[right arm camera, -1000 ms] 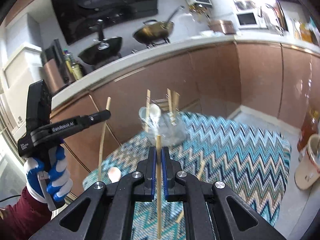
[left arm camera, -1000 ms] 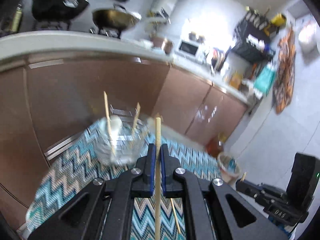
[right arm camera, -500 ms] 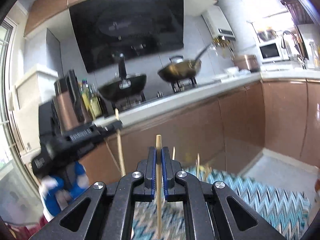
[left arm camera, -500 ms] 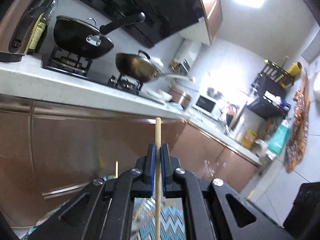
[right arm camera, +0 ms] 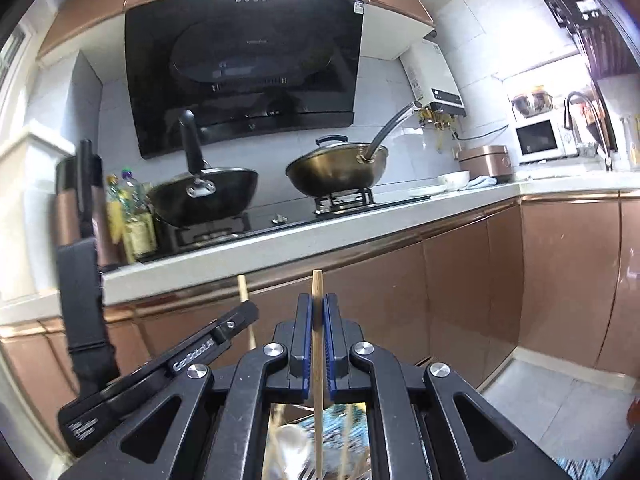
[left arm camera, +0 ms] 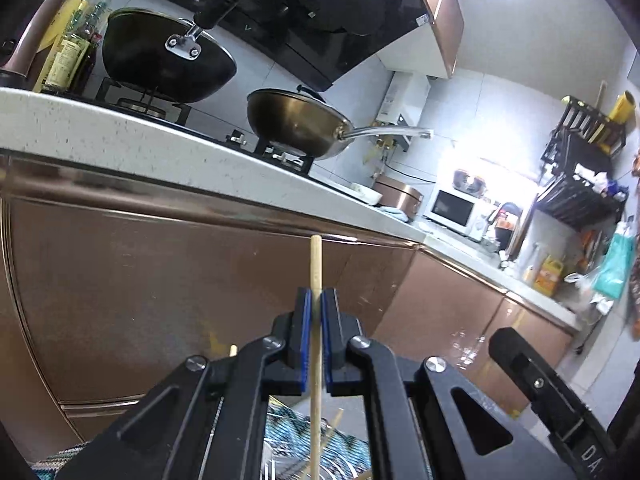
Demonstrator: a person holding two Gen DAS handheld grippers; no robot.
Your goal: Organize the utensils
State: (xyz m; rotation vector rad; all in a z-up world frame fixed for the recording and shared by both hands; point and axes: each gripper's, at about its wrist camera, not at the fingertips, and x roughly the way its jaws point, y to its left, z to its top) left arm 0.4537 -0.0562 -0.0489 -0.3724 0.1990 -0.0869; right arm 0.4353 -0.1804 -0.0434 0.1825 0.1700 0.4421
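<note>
My left gripper (left arm camera: 315, 300) is shut on an upright wooden chopstick (left arm camera: 315, 264), raised to cabinet height. My right gripper (right arm camera: 318, 308) is shut on another upright wooden chopstick (right arm camera: 317, 292). The left gripper (right arm camera: 236, 322) with its chopstick tip (right arm camera: 241, 286) shows to the left in the right wrist view. Below both grippers, mostly hidden by their frames, stands the glass utensil holder (right arm camera: 288, 446) with a white spoon and more chopsticks (left arm camera: 334, 430), on a zigzag cloth (left arm camera: 288, 424).
Brown cabinet fronts (left arm camera: 160, 280) and a white countertop (right arm camera: 280, 248) stand close ahead. A black wok (right arm camera: 204, 198) and a brass wok (right arm camera: 336, 170) sit on the stove. A microwave (right arm camera: 538, 140) stands at the far right.
Both grippers have risen and tilted up with their chopsticks. The glass holder and cloth have dropped from mid-view to below the gripper frames.
</note>
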